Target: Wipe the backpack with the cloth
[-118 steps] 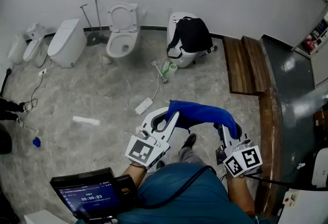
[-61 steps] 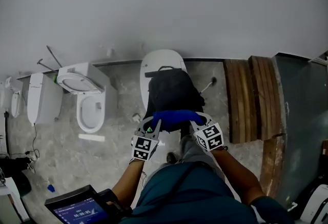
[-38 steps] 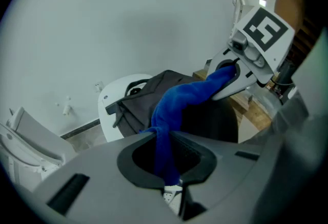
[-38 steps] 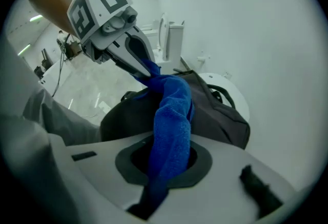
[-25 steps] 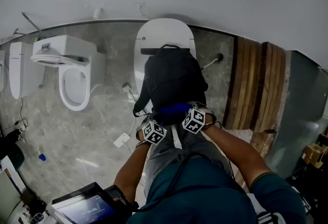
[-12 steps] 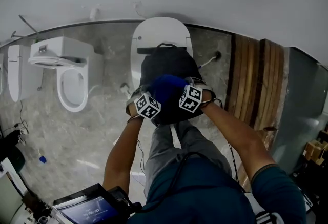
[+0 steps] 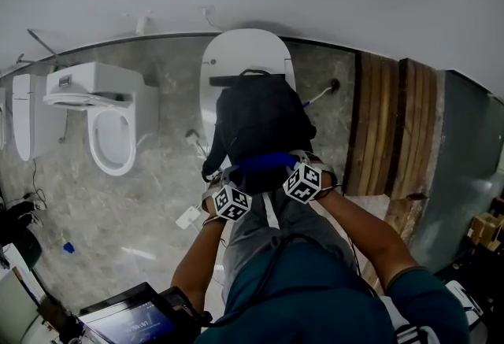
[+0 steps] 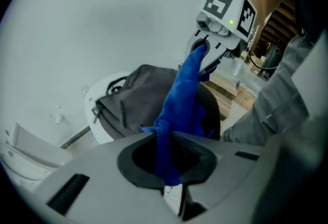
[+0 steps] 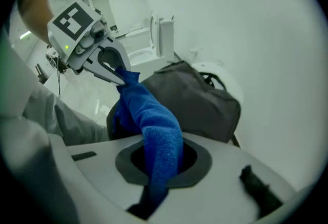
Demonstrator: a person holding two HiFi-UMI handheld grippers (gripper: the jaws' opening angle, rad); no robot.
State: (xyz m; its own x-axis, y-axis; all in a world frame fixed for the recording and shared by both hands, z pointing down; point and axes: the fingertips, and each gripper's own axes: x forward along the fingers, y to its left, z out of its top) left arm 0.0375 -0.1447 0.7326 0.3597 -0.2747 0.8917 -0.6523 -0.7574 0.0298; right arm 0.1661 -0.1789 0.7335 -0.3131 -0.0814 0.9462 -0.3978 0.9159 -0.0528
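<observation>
A black backpack [image 7: 260,122] lies on the shut lid of a white toilet [image 7: 244,51]. A blue cloth [image 7: 266,162] is stretched across the backpack's near end, between my two grippers. My left gripper [image 7: 236,177] is shut on the cloth's left end and my right gripper [image 7: 293,164] on its right end. In the left gripper view the cloth [image 8: 182,100] runs from my left gripper [image 8: 166,166] up to the right gripper [image 8: 203,53], over the backpack [image 8: 138,95]. The right gripper view shows the cloth [image 9: 154,120] leading from my right gripper [image 9: 156,171] to the left gripper [image 9: 122,77], beside the backpack [image 9: 197,100].
A second toilet [image 7: 110,130] with its seat open stands to the left. Wooden planks [image 7: 394,122] lie on the floor at the right. A white plug and cable [image 7: 189,216] lie near my feet. A tablet [image 7: 134,319] sits at the bottom left. The wall is close behind.
Over the last second both grippers pushed the cloth up over the backpack's top, then drew it back down to the near end. Earlier still, I walked up to the backpack.
</observation>
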